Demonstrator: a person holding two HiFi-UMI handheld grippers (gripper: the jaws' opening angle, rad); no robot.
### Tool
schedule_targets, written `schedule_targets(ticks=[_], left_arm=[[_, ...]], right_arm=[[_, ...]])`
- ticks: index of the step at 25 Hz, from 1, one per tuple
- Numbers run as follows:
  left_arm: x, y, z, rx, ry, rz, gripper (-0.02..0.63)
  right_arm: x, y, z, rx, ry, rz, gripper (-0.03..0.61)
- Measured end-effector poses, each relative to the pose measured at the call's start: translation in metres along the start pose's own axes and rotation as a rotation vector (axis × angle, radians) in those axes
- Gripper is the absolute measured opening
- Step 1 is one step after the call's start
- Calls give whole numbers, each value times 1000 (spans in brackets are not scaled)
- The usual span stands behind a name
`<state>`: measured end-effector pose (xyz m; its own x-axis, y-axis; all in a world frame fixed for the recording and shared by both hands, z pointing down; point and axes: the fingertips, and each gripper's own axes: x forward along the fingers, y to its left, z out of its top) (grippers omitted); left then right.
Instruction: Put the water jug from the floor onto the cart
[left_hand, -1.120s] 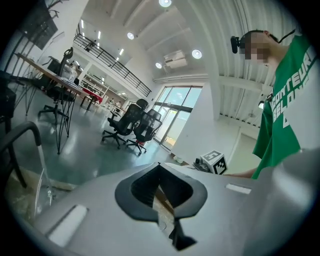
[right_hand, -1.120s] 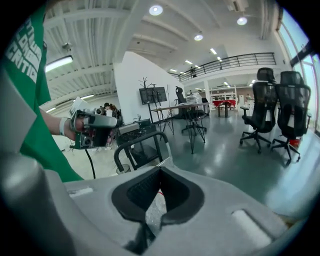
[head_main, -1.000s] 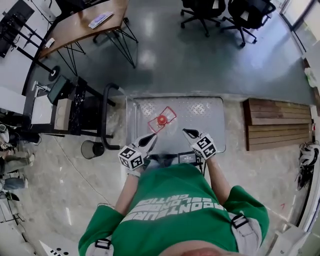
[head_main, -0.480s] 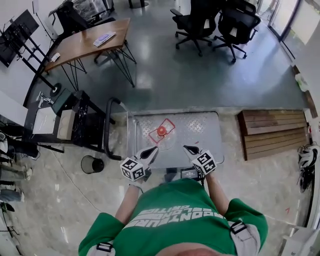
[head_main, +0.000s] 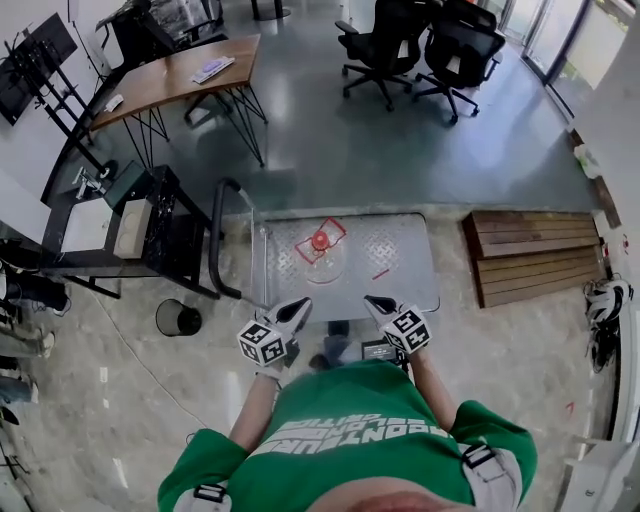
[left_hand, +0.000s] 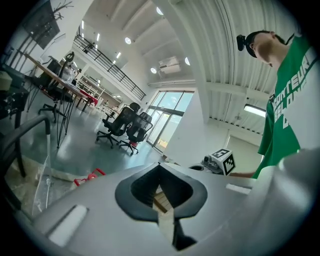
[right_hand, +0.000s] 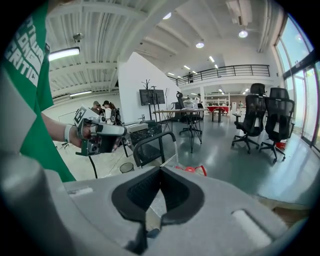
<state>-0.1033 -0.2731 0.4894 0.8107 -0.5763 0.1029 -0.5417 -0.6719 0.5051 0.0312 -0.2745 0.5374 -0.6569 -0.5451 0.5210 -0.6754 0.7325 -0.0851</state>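
Note:
The clear water jug (head_main: 322, 248) with a red cap and red handle stands on the metal deck of the cart (head_main: 395, 262), near its left end by the black push handle (head_main: 218, 235). Both grippers are held in front of my chest, short of the cart's near edge. The left gripper (head_main: 297, 307) is shut and empty, and so is the right gripper (head_main: 373, 302). In the left gripper view the jug's red handle (left_hand: 90, 176) peeks past the shut gripper (left_hand: 160, 165). In the right gripper view the jug's red top (right_hand: 193, 170) shows just beyond that gripper (right_hand: 160, 168).
A black equipment rack (head_main: 150, 225) stands left of the cart, with a small round bin (head_main: 178, 318) on the floor near it. A wooden pallet (head_main: 540, 255) lies to the right. A wooden desk (head_main: 170, 80) and office chairs (head_main: 420, 45) stand farther off.
Both grippers have drawn back from the cart together, still shut and empty. The cart with the jug now lies farther from them in the head view.

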Motion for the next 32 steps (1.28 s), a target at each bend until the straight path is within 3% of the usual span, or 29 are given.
schedule_targets(ticks=[5,14,22,32], left_arm=[[-18,-6,-2,-13,-28,-7,8],[-39,-4,-18,-67,-82,36,7],[-22,-15,-20,-62,-98,48,6],[37,-60,-32,-36,-47,26,6]], right_arm=[[-8,14,5,-30,9,-16,-8],[-9,39,1,-121,60,38,-8],[-32,14,-4,-110,36,26,-8],[-76,-24,-31,-59,-7,30,-8]])
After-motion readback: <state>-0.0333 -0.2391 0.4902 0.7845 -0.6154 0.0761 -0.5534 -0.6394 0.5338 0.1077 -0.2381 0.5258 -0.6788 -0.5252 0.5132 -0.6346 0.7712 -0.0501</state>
